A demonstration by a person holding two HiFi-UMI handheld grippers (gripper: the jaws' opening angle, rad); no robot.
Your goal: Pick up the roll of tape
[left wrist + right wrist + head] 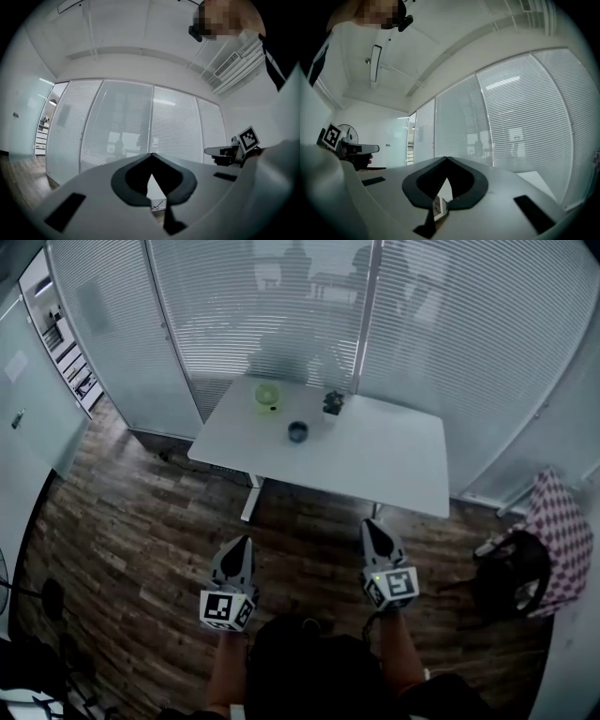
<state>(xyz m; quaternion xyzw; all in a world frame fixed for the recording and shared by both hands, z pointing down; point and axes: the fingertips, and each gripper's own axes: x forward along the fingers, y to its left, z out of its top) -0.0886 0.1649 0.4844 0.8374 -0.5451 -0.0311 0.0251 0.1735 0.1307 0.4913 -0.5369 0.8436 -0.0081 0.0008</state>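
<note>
A white table (394, 465) stands ahead of me, well beyond both grippers. On its far side lie a pale green ring (268, 396) that looks like a roll of tape, a small dark round object (298, 431) and a black object (332, 403). My left gripper (246, 542) (151, 154) is held level over the wooden floor, short of the table, its jaws meeting at the tips with nothing between them. My right gripper (369, 524) (446, 158) is beside it at the same height, also shut and empty. Each gripper view shows the other gripper off to the side.
Glass walls with blinds (281, 306) close off the space behind the table. A dark bag (511, 577) and a red-checked cloth (562, 526) sit on the floor at the right. Shelving (66, 352) stands far left. Wooden floor (141, 512) lies between me and the table.
</note>
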